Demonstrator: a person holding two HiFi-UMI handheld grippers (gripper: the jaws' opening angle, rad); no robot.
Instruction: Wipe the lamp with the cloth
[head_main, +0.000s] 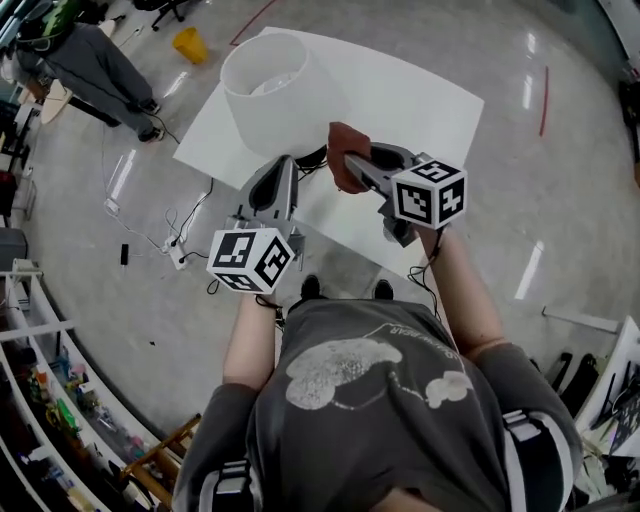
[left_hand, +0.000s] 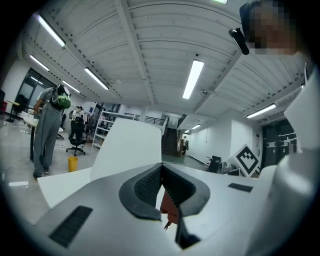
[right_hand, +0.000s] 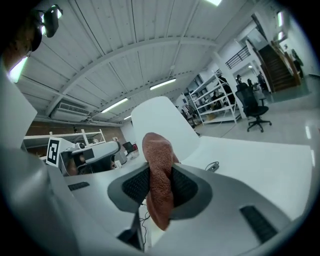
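The lamp's white shade stands at the far left end of the white table. My right gripper is shut on a rust-brown cloth, held just right of the shade and a little nearer me. In the right gripper view the cloth hangs out between the jaws, with the shade behind it. My left gripper sits below the shade, jaws together with nothing between them. From the left gripper view the shade rises close ahead, and a bit of the cloth shows below the jaws.
A person stands on the floor at the upper left, near a yellow bin. Cables and a power strip lie on the floor left of the table. Shelves line the left side.
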